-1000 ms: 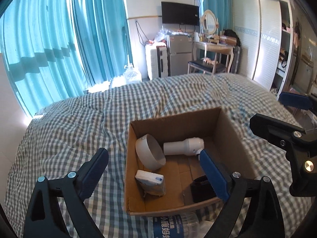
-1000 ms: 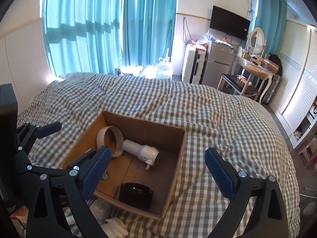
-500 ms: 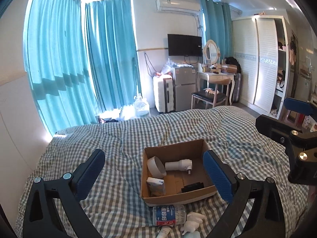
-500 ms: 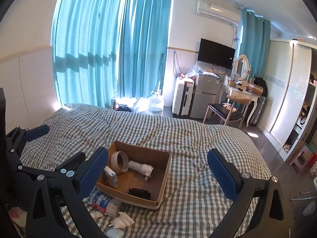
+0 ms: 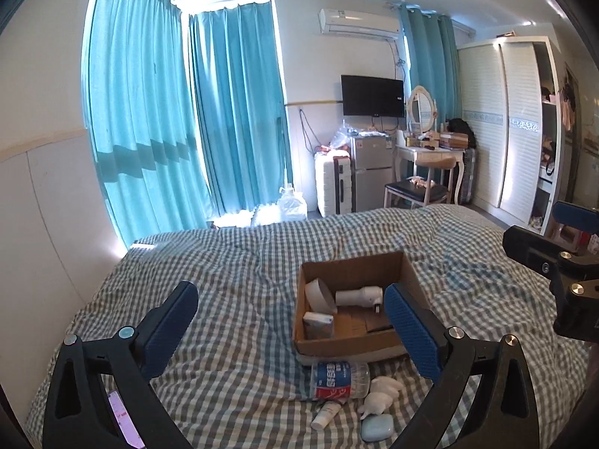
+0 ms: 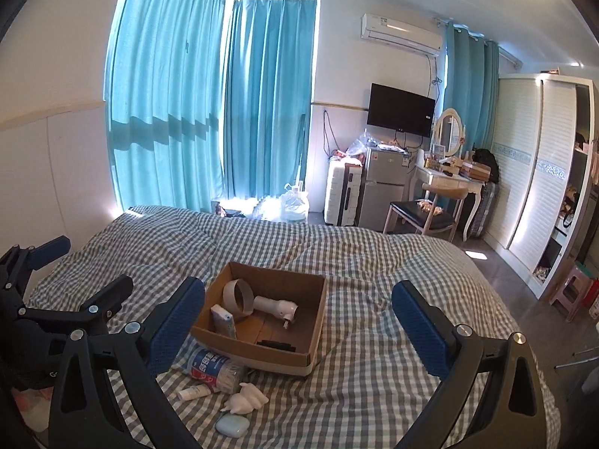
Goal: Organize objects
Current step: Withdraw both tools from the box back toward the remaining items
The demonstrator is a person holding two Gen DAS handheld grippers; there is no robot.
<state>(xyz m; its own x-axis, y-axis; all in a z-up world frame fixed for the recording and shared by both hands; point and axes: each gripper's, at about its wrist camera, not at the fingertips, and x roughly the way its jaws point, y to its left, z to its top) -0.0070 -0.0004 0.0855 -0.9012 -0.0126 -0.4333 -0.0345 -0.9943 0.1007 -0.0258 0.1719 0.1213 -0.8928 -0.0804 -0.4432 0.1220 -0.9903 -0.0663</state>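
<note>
A cardboard box (image 5: 348,342) (image 6: 299,357) sits on the checked bed. It holds a white hair dryer (image 5: 357,295) (image 6: 275,305), a small packet (image 5: 318,323) (image 6: 224,321) and a black item (image 6: 275,344). In front of the box lie a plastic bottle (image 5: 338,374) (image 6: 211,368), a small white tube (image 5: 325,413) (image 6: 192,393), a white crumpled thing (image 5: 380,393) (image 6: 245,400) and a pale blue case (image 5: 376,426) (image 6: 232,424). My left gripper (image 5: 292,331) and my right gripper (image 6: 297,331) are both open and empty, held well above and behind these objects.
The checked bed cover (image 5: 232,284) spreads to the left and right of the box. A phone (image 5: 123,419) lies at the near left. Curtains, a white suitcase (image 5: 331,183), a small fridge, a dressing table and a wardrobe (image 5: 501,123) stand beyond the bed.
Both grippers have pulled back and up from the box. The box looks smaller and the bottle, tube, white thing and blue case in front of it have come into view.
</note>
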